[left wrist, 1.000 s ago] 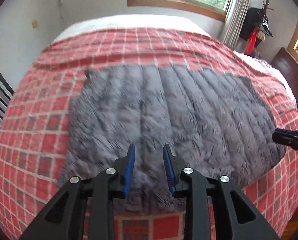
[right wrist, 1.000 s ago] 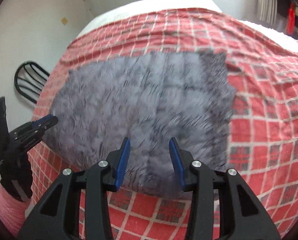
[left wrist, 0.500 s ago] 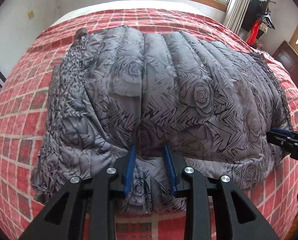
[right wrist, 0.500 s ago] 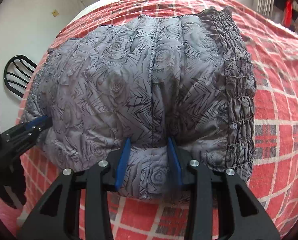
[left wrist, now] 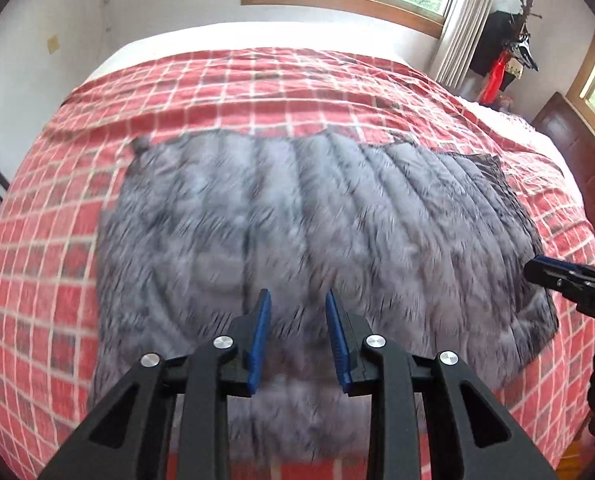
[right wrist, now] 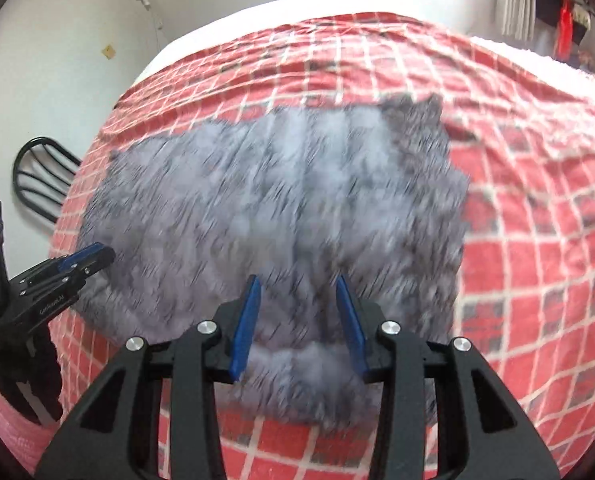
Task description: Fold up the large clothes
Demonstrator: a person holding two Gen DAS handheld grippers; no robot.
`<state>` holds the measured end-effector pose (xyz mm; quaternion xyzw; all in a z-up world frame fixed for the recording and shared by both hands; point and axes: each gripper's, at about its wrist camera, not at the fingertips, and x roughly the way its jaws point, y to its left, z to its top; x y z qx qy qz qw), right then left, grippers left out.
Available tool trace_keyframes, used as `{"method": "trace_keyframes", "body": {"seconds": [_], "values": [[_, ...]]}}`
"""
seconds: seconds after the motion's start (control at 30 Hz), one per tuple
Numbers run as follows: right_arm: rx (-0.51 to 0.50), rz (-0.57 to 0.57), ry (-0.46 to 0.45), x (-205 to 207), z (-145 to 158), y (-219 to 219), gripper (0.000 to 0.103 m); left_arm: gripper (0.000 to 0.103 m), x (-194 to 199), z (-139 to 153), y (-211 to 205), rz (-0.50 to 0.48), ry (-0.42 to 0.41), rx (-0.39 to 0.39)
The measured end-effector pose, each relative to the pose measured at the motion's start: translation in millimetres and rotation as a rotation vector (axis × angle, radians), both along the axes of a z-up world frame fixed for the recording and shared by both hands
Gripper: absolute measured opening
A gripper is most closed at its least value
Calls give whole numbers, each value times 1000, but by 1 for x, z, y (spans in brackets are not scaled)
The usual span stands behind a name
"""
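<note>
A bed covered by a red plaid bedspread [left wrist: 257, 80] filled both wrist views, which were smeared by motion blur. A large grey patterned garment [left wrist: 317, 220] lay spread as a broad, rough rectangle on the bedspread. Its near hem sat at the near edge of the bed, its far edge reached about the middle, and its sides stopped well short of the bed's left and right edges. The left gripper [left wrist: 297, 300] pointed down at the near hem towards the garment's left side, its jaws partly closed with a bunch of grey fabric pinched between the blue pads. The right gripper [right wrist: 297, 284] took the same hem further right. Its jaws had just been opening slightly, yet a bulge of cloth sat between the pads and looked gripped, though the blur left this uncertain. A black chair [right wrist: 37, 176] stood beyond the bed's left edge. The task appeared to be at an early or middle point: the garment was laid out fairly flat and wide, not yet a compact bundle. Lifting the near hem over towards the far edge, and any further folds, remained to be done.
</note>
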<state>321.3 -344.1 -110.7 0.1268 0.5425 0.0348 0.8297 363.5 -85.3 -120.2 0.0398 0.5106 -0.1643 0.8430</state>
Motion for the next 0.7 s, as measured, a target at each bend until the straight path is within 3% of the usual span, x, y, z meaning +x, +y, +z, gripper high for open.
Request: {"method": "trace_keyframes", "body": {"seconds": [0.27, 0.43, 0.7], "values": [[-34, -7, 62, 27, -35, -2, 39, 29, 30, -29, -18, -9, 27, 21], [-86, -4, 31, 25, -46, 8, 40, 30, 27, -40, -14, -20, 14, -3], [-69, -14, -11, 24, -50, 5, 40, 30, 27, -46, -10, -20, 8, -28]]}}
